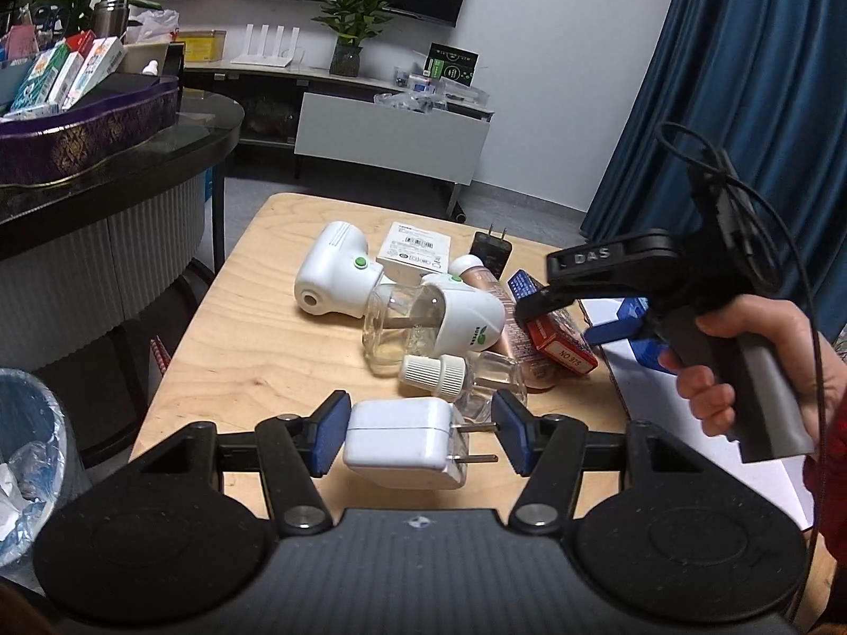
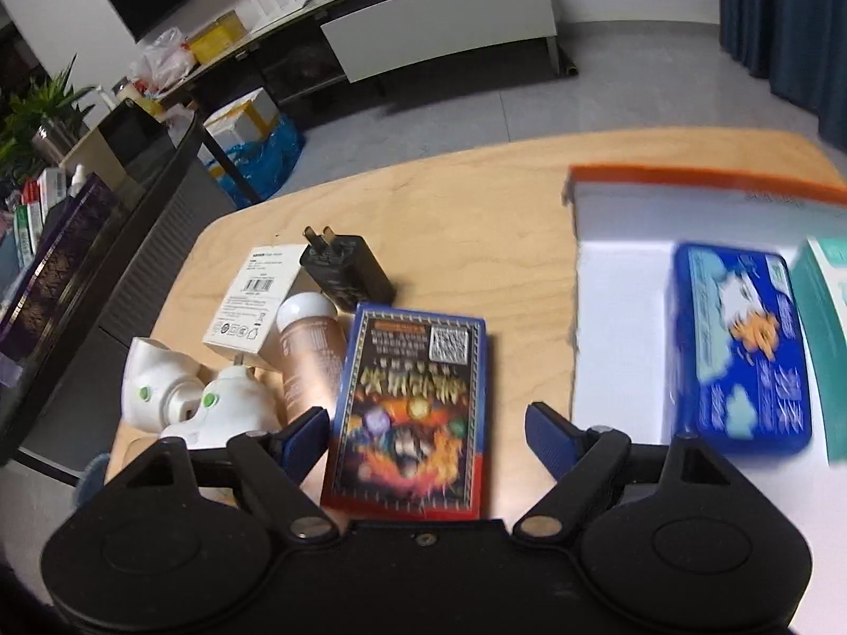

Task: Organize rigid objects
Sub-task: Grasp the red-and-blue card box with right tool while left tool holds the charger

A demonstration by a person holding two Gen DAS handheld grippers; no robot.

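My left gripper [image 1: 421, 431] is shut on a white plug charger [image 1: 402, 442] and holds it just above the wooden table [image 1: 254, 370], prongs pointing at the right pad. A pile lies beyond it: two white plug-in devices [image 1: 333, 275], a glass jar [image 1: 397, 328], a small bottle with a ribbed white cap [image 1: 439, 373] and a black charger [image 1: 492, 254]. My right gripper [image 2: 426, 423] is open and straddles a red-and-blue card box [image 2: 410, 407], with a gap at the right pad. A hand holds the right gripper [image 1: 577, 317] over that box [image 1: 561, 341].
A white box with an orange edge [image 2: 619, 317] at the right holds a blue tin [image 2: 741, 349]. A copper bottle [image 2: 312, 354] and a white carton [image 2: 249, 307] lie left of the card box. A dark round table with a purple tray [image 1: 90, 143] and a bin [image 1: 26, 423] stand left.
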